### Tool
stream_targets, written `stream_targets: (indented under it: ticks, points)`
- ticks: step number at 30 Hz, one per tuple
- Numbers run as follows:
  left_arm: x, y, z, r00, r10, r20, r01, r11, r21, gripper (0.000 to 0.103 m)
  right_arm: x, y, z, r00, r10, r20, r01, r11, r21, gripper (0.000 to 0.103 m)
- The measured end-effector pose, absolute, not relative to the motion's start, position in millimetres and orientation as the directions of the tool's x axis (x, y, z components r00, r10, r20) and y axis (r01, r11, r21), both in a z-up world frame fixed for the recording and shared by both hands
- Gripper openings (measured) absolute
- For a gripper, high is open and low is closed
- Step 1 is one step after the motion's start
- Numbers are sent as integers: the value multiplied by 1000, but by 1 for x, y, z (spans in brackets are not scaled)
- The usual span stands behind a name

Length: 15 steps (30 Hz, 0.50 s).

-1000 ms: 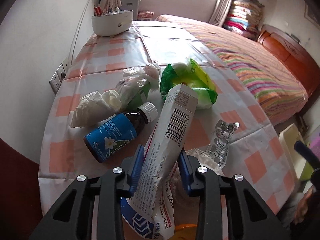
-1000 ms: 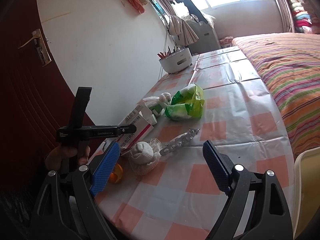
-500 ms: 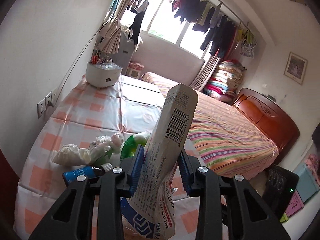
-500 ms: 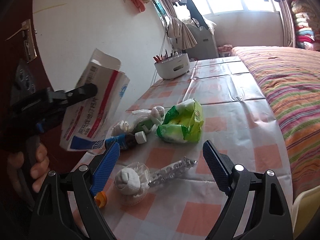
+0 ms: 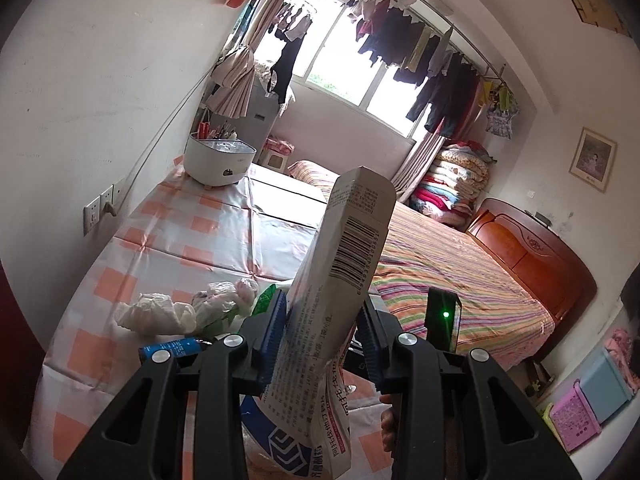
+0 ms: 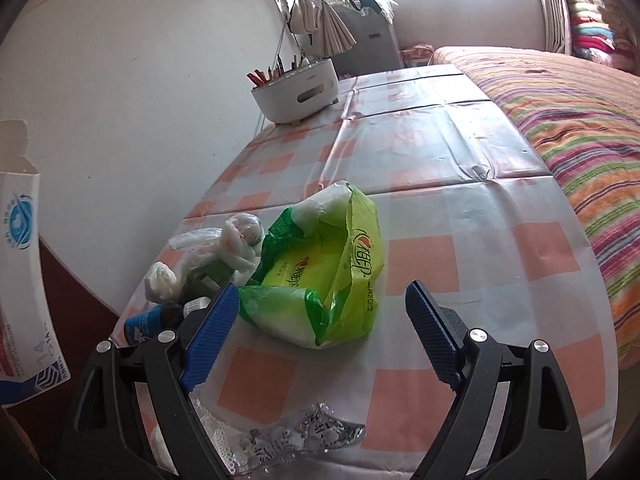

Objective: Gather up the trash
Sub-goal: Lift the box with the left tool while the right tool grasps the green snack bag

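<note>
**Carton clamped in the left gripper, right gripper wide over the green bag**

The left gripper (image 5: 322, 338) is clamped on a flattened white cardboard medicine carton with a barcode and blue-and-red print (image 5: 340, 264); its blue ribbed pads press both long edges, and the carton stands tilted, its open top leaning toward 1 o'clock, clear of the table. In the right wrist view the same carton (image 6: 20, 272) shows at the 9 o'clock edge, in front of the white wall.

The right gripper (image 6: 320, 336) stands with its jaws wide apart and nothing between the pads. It hangs over the table covered by a glossy orange-and-white checked cloth (image 6: 440, 152), and just beyond its fingertips, toward 12 o'clock, lies a crumpled green and yellow plastic bag (image 6: 320, 276). At 10 o'clock from that bag sit a knotted clear plastic bag (image 6: 228, 244) and a wad of white tissue (image 6: 160, 284), touching one another. A small brown bottle with a blue label and white cap (image 6: 156, 320) lies on its side just behind the left finger of this gripper. At 6 o'clock, between the gripper's arms, lies an empty silver foil blister sheet (image 6: 296, 436), beside a piece of white foam netting (image 6: 212, 428).

Far along the table at 12 o'clock stands a white round tub holding chopsticks (image 6: 296, 88). A bed under a striped multicoloured blanket (image 6: 580, 120) runs along the table at 3 o'clock.
</note>
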<state>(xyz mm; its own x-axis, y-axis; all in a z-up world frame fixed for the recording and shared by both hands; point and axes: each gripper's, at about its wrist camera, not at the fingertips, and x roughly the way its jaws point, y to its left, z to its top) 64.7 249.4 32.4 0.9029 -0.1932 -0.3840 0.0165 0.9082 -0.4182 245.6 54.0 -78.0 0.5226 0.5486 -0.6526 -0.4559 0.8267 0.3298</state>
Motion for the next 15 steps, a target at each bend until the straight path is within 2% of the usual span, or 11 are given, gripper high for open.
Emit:
stream_targets:
  ticks: [6,8,12,13,14,15]
  points:
    - [58,249,36,910,-167,-380,3,919,-395,35,262,68,-91,504,515,-693,-437,845,309,83]
    - [56,249,37,909,-170,-381,9,920,-391,35,267,71,-97,491,511,-705,-432,846,312,77]
    - [54,248,38,909,-175,-378,13,919,-394,35,276,78,-111,449,505,-737,-434,844,314,57]
    - [54,248,39,908,-180,-377,18,919,-395,36,278,78,-114,437,510,-741,-435,841,322,47]
    - [54,247,39,909,-184,-375,22,918,-397,36,278,79,-115,436,504,-745,-436,843,314,42]
    - [54,246,39,907,-190,-375,28,917,-397,36,277,80,-115,444,491,-750,-441,848,294,27]
